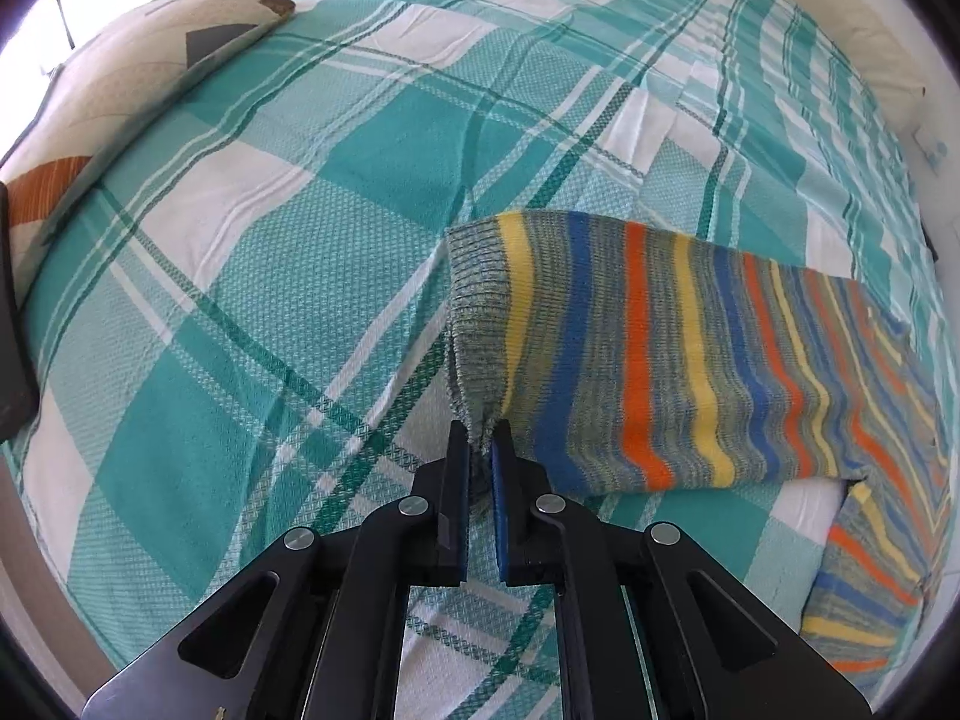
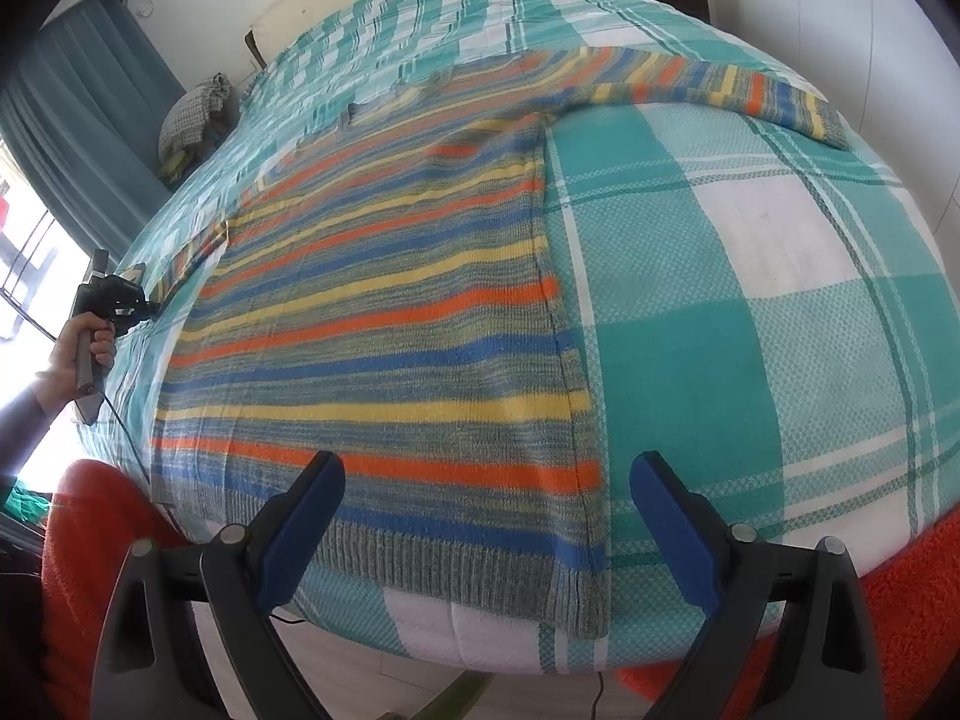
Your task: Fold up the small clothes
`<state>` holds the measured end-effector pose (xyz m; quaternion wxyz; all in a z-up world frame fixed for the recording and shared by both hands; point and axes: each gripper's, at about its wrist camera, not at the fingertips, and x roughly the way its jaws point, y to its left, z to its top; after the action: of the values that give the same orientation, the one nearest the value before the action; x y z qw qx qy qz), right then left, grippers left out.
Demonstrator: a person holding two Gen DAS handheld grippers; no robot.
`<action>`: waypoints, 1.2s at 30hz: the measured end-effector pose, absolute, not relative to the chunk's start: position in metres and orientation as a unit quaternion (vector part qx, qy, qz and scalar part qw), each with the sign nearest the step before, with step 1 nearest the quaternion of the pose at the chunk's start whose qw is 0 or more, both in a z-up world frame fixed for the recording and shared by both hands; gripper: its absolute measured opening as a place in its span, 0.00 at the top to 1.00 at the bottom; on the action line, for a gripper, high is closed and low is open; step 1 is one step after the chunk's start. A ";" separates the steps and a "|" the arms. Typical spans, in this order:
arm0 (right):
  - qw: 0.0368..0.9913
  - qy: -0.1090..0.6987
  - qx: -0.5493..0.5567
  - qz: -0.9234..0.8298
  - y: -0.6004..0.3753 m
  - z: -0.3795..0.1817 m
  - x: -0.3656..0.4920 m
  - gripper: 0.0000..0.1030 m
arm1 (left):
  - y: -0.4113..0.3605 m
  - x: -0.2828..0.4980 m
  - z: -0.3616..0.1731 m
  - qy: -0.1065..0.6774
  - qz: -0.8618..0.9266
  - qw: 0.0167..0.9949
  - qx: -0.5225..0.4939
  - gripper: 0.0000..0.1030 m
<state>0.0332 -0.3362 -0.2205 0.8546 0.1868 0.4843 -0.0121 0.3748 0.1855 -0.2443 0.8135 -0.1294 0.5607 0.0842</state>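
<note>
Left tongs (image 1: 480,450): we are pinching the corner of the grey ribbed cuff (image 1: 477,324) of one sleeve (image 1: 660,354), jaws nearly closed with only the knit between the pads. In the right wrist view the same tongs (image 2: 129,300) are showing far off at the bed's edge, a hand (image 2: 81,348) wrapped around the handle.

Right tongs (image 2: 486,516): we are holding these wide open and empty, hovering over the ribbed hem (image 2: 444,570); whether the pads are brushing the knit we cannot tell.

Sweater (image 2: 384,312): striped in orange, yellow, blue and grey, it is lying flat, spread out across the bed. The other sleeve (image 2: 720,84) is stretching out sideways on the far side.

Progress: we are judging the fold barely begun. The body is lying in a single layer and both sleeves are still out at full length. Left to do, by our reckoning: bringing each sleeve across the body, then doubling the body over.

Surface: a bedcover (image 2: 750,300) in teal and white checks is covering the bed, lightly creased.

Room: a patterned pillow (image 1: 132,84) is sitting at one edge, a blue curtain (image 2: 72,120) is hanging beside a bright window, a white wall is running behind, and an orange cloth (image 2: 90,540) is showing by the near edge of the bed.
</note>
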 end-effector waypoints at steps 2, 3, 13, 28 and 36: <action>0.857 0.479 0.187 -0.013 -0.337 -0.218 0.032 0.08 | 0.185 0.364 -0.240 0.553 0.089 0.816 -0.144 0.70; 0.860 0.475 0.188 -0.016 -0.338 -0.216 0.030 0.08 | 0.185 0.355 -0.235 0.547 0.092 0.817 -0.157 0.49; 0.880 0.424 0.152 -0.148 -0.401 -0.183 0.027 0.08 | 0.129 0.222 -0.217 0.488 0.018 0.867 -0.099 0.16; 0.859 0.461 0.103 -0.195 -0.441 -0.248 0.055 0.02 | 0.104 0.225 -0.258 0.546 0.026 0.837 -0.035 0.02; 0.859 0.462 0.092 -0.200 -0.435 -0.253 0.056 0.00 | 0.102 0.226 -0.262 0.549 0.032 0.835 -0.026 0.00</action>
<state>0.0564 -0.4350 -0.2528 0.8589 0.0915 0.4623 -0.2002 0.2256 0.1023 -0.2621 0.8346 -0.0264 0.5493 0.0317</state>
